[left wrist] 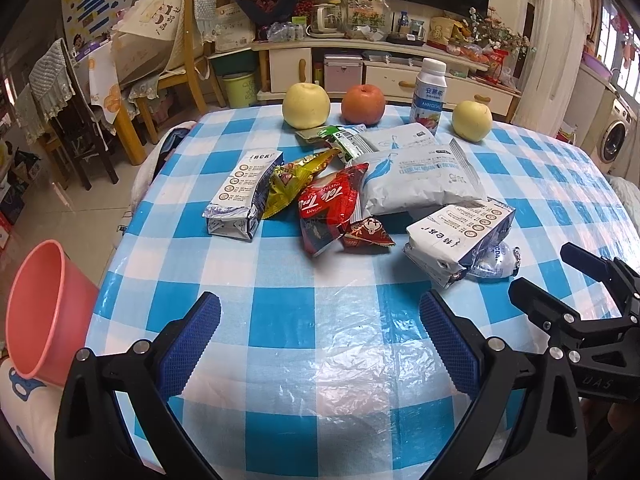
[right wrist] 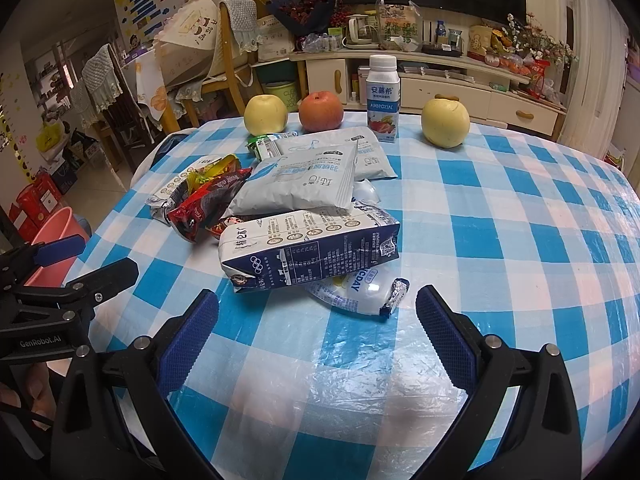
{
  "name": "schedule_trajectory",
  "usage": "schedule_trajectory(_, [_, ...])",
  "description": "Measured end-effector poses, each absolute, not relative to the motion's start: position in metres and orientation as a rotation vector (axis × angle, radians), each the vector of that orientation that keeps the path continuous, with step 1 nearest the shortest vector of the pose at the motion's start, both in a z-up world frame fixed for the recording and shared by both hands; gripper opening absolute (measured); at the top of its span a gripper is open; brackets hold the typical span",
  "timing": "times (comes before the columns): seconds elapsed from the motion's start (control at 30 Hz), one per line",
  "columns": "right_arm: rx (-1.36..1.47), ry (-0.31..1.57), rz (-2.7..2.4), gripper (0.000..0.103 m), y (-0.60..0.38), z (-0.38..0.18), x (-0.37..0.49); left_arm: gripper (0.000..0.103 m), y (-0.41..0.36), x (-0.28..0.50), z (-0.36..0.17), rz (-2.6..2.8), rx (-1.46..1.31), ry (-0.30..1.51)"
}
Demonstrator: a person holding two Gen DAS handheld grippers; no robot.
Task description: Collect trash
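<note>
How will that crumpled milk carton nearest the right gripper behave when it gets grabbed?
The milk carton looks dented and flattened, so it is probably empty, light, and will likely cave further under the fingers. It lies partly on a small plastic pouch, so lifting or pushing it may drag that along.

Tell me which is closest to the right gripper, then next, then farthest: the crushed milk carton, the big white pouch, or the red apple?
Seen from the right gripper's own camera:
1. Crushed milk carton, just ahead on the cloth.
2. Big white pouch, behind the carton, mid-table.
3. Red apple, at the far edge.
</note>
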State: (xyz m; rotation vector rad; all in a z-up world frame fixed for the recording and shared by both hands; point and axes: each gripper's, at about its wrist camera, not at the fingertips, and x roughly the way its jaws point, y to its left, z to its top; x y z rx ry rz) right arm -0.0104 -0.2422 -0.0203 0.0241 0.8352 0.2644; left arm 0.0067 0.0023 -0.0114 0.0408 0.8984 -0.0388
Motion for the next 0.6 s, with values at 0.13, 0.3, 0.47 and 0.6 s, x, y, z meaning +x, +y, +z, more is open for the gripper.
schedule_trajectory(0.13, [0.025,0.836,0.265,0.1,-0.2422,-0.0203,-0.0108,0.099,0.0028,0.0066,-0.0114,-0.039,0.042,0.899])
schedule_trajectory(0.3, [0.024,0.835,0.264,0.1,-0.2424,-0.0206,-0.0103,0.099,0.0026,0.0063,-0.0116,-0.04,0.046,0.898])
schedule_trajectory(0.47, [0.025,0.834,0.265,0.1,-0.2418,-0.0199,-0.0107,0.099,0.0025,0.0063,-0.0116,-0.039,0.043,0.897])
schedule_trajectory(0.6, [0.023,0.832,0.266,0.1,-0.2411,-0.0202,-0.0103,0.099,0.0023,0.0062,-0.0112,-0.042,0.043,0.895])
